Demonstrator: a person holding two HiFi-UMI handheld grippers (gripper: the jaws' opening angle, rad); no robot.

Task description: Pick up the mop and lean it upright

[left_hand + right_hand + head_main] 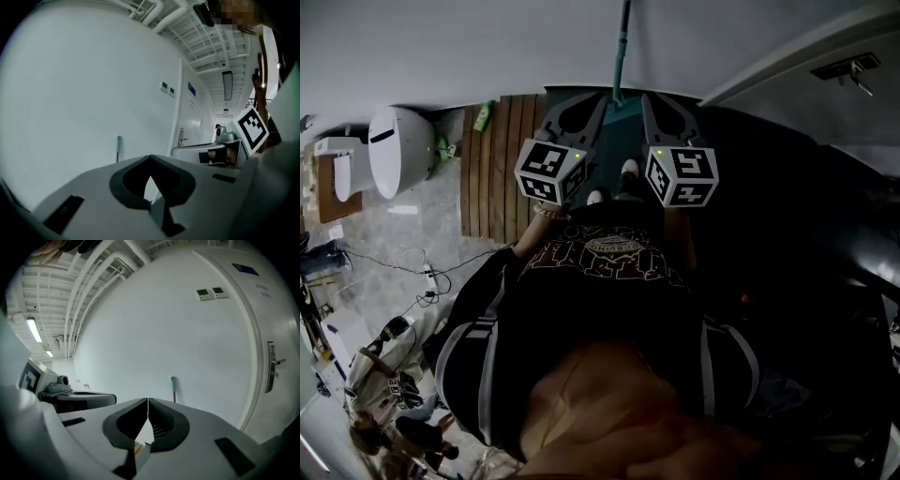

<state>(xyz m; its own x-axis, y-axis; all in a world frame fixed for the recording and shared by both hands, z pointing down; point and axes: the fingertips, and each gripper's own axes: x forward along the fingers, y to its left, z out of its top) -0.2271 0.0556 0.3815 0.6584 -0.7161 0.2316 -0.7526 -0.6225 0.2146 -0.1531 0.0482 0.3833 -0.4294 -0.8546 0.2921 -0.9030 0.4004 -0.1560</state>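
Closest in, a person in a black printed top (609, 258) holds both tools out in front of the chest, side by side and nearly level, tipped slightly down toward the wall ahead. A beaded band (551, 214) shows on the left wrist just behind that tool's marker cube. The left gripper (592, 101) and the right gripper (654, 103) point the same way, a little apart, with the person's pale shoes (628, 170) on the dark floor below them. Left of the feet a slatted wooden mat (499, 164) lies on grey stone flooring. Further left are a white toilet (398, 150) and loose cables (422, 274), and a green bottle (484, 115) lies at the mat's far edge. In each gripper view the jaws are pressed together tip to tip with nothing between them, so both tools are closed and empty. Beyond them the mop (621, 52) stands with its teal handle upright against the plain white wall (140, 324), well apart from both grippers. A white door (276, 333) with a lever handle is to the right of it.
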